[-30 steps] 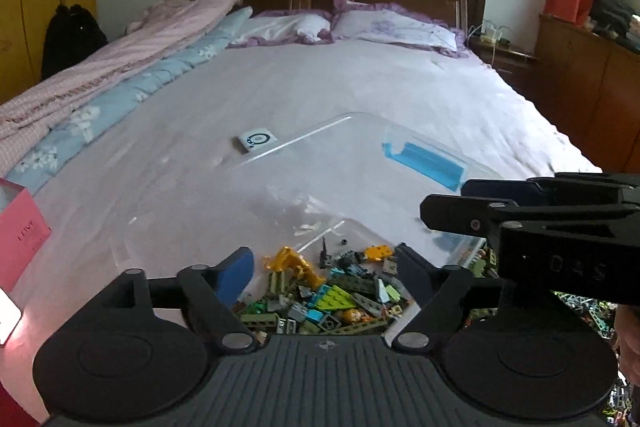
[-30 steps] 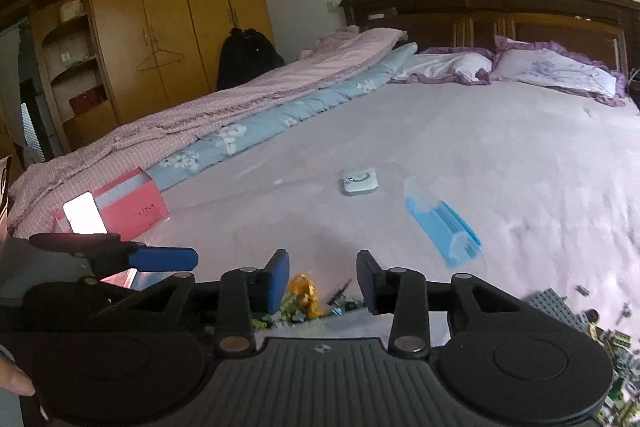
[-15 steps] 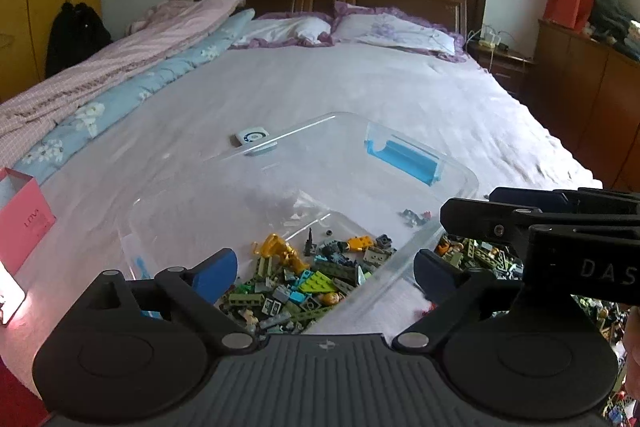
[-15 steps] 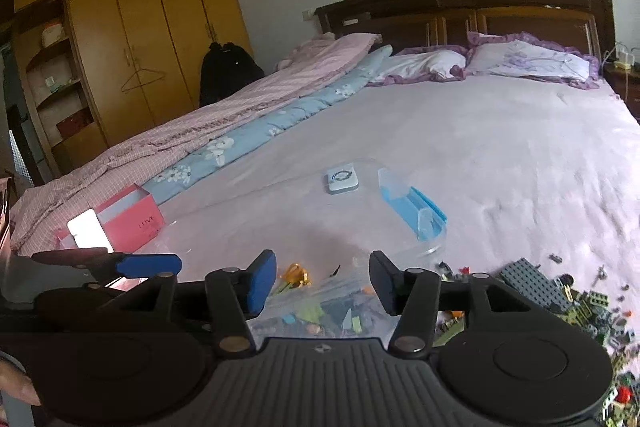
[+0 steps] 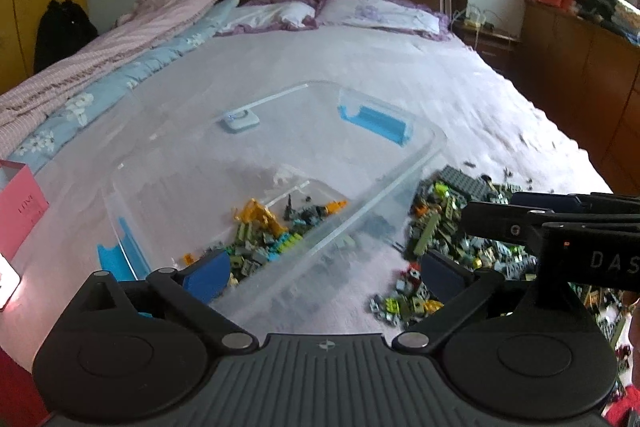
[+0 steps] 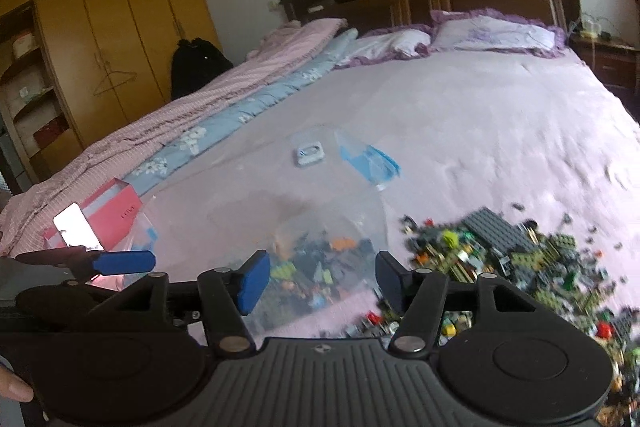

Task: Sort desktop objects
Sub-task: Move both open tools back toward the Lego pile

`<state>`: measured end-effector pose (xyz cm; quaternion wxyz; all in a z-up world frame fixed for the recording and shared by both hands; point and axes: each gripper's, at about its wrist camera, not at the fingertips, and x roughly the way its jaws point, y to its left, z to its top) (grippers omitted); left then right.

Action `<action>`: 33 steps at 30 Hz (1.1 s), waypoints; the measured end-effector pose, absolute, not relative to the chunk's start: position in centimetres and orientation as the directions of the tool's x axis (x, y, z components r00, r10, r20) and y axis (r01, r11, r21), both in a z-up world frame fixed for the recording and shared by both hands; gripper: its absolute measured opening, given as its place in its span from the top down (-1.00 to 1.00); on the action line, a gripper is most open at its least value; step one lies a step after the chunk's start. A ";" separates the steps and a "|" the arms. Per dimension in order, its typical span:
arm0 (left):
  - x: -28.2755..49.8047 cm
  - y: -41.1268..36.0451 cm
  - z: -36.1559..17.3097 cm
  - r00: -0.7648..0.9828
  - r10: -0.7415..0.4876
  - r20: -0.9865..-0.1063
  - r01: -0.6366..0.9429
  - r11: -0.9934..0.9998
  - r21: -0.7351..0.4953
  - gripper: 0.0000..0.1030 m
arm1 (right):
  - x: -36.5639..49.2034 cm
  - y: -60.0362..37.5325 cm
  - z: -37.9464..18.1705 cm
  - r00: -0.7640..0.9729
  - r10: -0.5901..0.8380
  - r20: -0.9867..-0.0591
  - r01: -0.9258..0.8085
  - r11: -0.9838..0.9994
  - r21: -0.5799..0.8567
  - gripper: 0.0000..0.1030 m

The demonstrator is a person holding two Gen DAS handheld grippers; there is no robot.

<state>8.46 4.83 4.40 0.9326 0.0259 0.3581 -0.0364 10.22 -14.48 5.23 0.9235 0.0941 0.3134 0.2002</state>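
Bed bearing my clear box beside loose bricks; both grippers, left and right, hover with jaws spread, seemingly ready to gather.

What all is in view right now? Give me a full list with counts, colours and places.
storage bin: one, clear with blue latches, on the bed sheet, some bricks inside
brick pile: many, mostly grey and green, loose on the sheet right of the bin
small device: one, white, beyond the bin
pink box: one, left of the bin
pillows: two, white with purple trim, at the headboard
black bag: one, by the wardrobe
left gripper: open, empty
right gripper: open, empty
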 end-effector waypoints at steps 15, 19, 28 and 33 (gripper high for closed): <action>2.1 1.9 2.1 0.712 -0.203 -0.672 0.315 0.948 0.048 -0.99 | 3.6 -19.0 -2.1 0.638 0.300 -0.709 -0.168 0.953 0.252 -0.37; 1.2 1.2 -0.4 0.644 -0.236 -0.728 0.351 0.936 0.006 -0.99 | 2.1 -18.0 -3.2 0.623 0.292 -0.726 -0.219 0.956 0.196 -0.35; 0.9 -0.4 -3.1 0.574 -0.254 -0.778 0.411 0.912 0.005 -0.99 | -1.8 -19.7 -3.1 0.641 0.201 -0.741 -0.199 0.976 0.092 -0.25; 0.9 -1.8 -3.9 0.558 -0.295 -0.776 0.461 0.887 -0.006 -0.98 | -4.0 -22.9 -3.2 0.657 0.159 -0.737 -0.101 0.987 0.123 0.32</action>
